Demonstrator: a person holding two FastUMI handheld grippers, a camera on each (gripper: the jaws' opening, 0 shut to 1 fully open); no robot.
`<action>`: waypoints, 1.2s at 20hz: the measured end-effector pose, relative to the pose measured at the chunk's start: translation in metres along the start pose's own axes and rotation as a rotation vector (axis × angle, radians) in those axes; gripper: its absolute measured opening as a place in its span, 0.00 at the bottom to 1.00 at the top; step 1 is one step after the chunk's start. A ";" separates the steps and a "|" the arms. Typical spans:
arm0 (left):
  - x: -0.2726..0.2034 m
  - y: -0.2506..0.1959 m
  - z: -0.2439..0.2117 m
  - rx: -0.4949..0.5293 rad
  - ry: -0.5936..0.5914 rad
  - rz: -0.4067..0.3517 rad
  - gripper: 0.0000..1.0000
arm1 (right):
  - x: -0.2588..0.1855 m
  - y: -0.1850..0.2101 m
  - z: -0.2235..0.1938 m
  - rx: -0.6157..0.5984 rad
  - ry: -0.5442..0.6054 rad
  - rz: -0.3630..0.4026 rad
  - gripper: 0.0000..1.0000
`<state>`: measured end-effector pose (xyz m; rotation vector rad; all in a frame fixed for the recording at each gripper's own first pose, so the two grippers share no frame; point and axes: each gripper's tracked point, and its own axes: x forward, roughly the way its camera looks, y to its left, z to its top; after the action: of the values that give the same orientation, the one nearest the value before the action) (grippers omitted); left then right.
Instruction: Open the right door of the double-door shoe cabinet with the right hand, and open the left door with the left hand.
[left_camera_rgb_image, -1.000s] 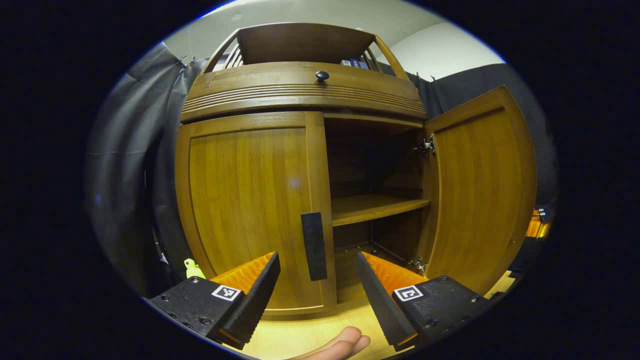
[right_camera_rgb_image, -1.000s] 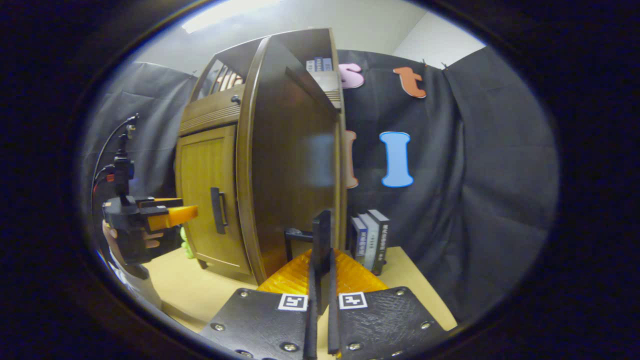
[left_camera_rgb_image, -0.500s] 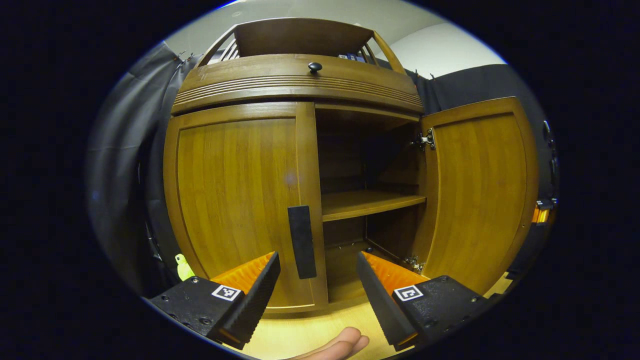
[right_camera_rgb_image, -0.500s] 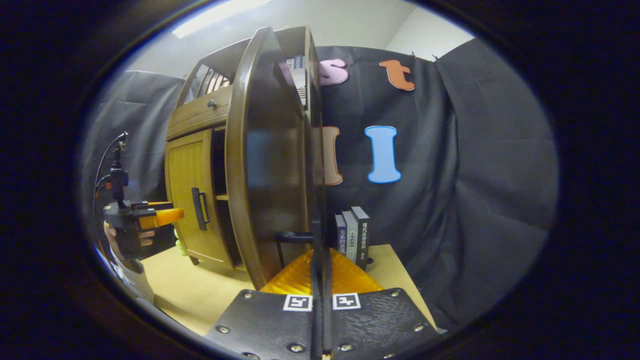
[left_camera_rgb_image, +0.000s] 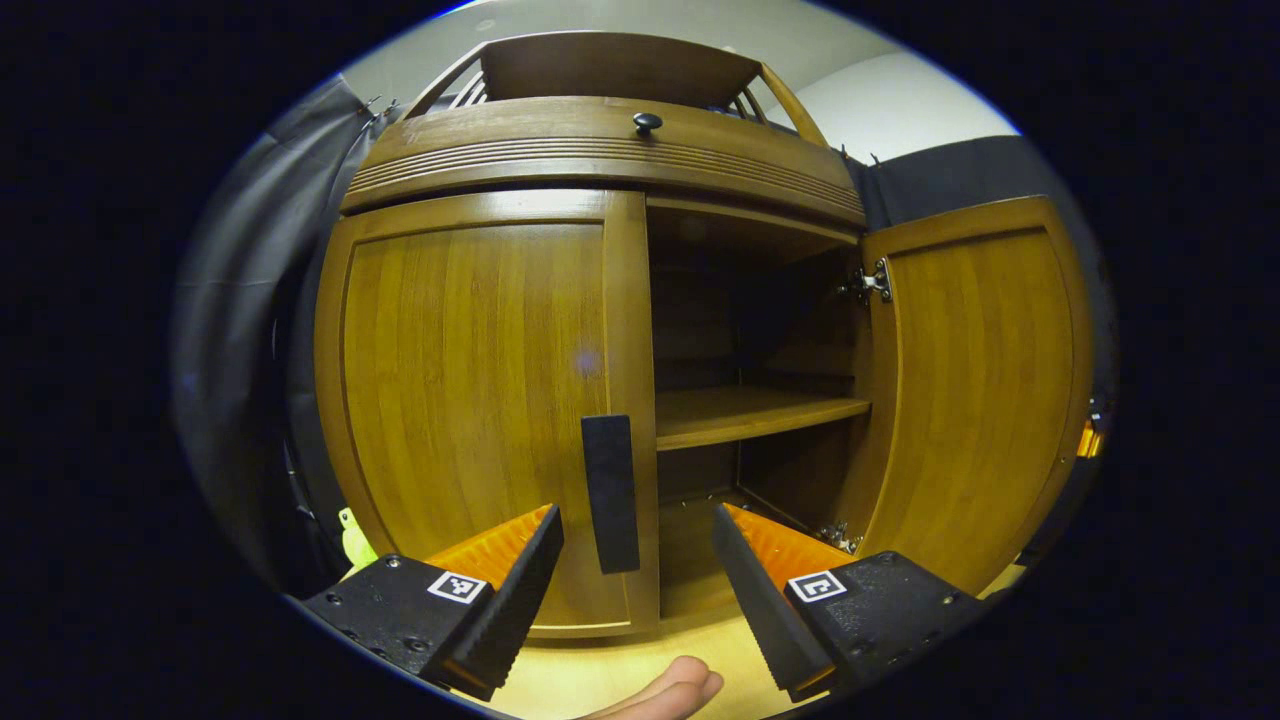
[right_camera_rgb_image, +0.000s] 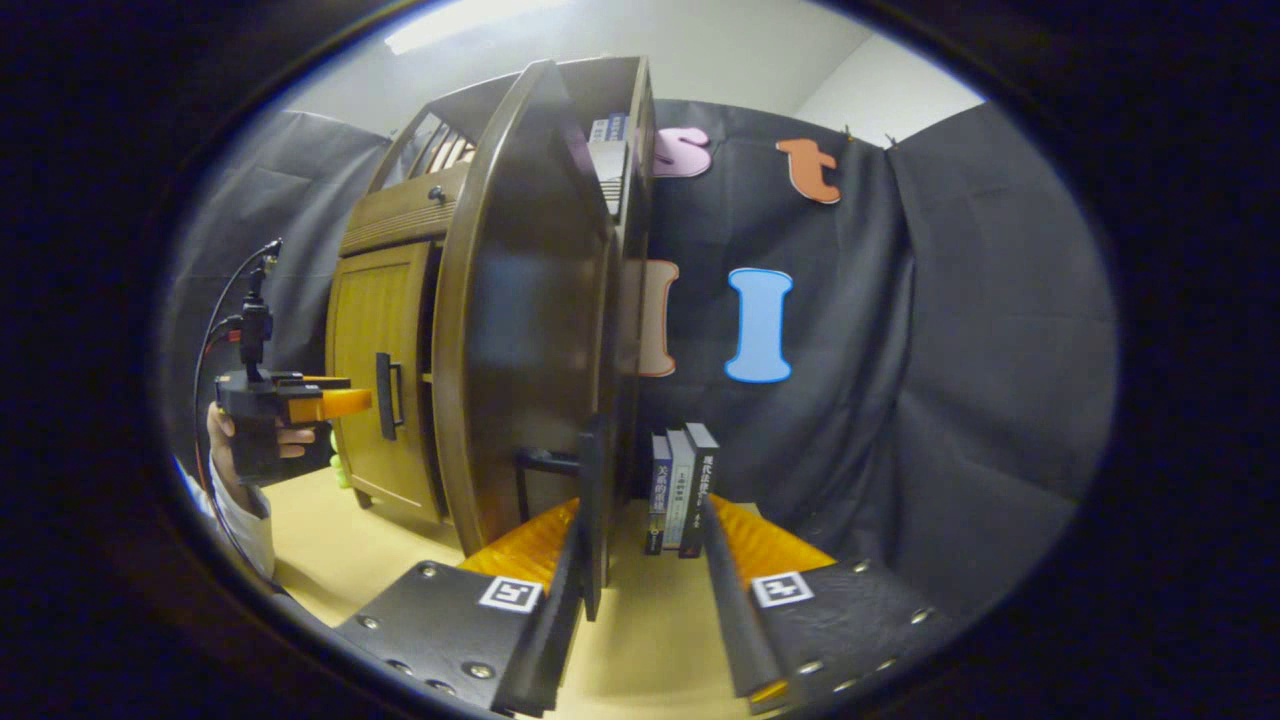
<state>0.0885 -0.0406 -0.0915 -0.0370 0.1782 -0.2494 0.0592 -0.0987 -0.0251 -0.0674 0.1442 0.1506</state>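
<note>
At 9 o'clock in the right gripper view, the left gripper (right_camera_rgb_image: 345, 402) hovers just short of the closed left door (right_camera_rgb_image: 375, 375), pointing at its handle (right_camera_rgb_image: 386, 396). In the left gripper view its fingers stand apart, the handle (left_camera_rgb_image: 610, 493) at 12 o'clock between them, untouched. Past it, the shelf (left_camera_rgb_image: 750, 412) lies exposed, and the right door (left_camera_rgb_image: 985, 385) stands swung open at 3 o'clock. The right gripper (right_camera_rgb_image: 640, 560) is spread apart, the right door's handle (right_camera_rgb_image: 596, 505) just beside its left finger (right_camera_rgb_image: 550, 590), books (right_camera_rgb_image: 680, 490) ahead on the surface (right_camera_rgb_image: 660, 620).
</note>
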 end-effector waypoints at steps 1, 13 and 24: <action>0.005 0.004 0.000 -0.012 -0.004 0.005 0.94 | -0.006 -0.001 -0.001 0.002 -0.007 -0.014 0.65; 0.054 0.006 -0.002 -0.080 -0.062 -0.027 0.76 | -0.105 0.005 0.025 -0.021 -0.186 -0.211 0.97; 0.058 0.019 -0.005 0.005 -0.049 0.017 0.34 | -0.113 0.100 -0.014 0.007 -0.151 -0.154 0.96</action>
<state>0.1476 -0.0371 -0.1074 -0.0371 0.1291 -0.2317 -0.0690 -0.0174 -0.0274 -0.0597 -0.0114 0.0009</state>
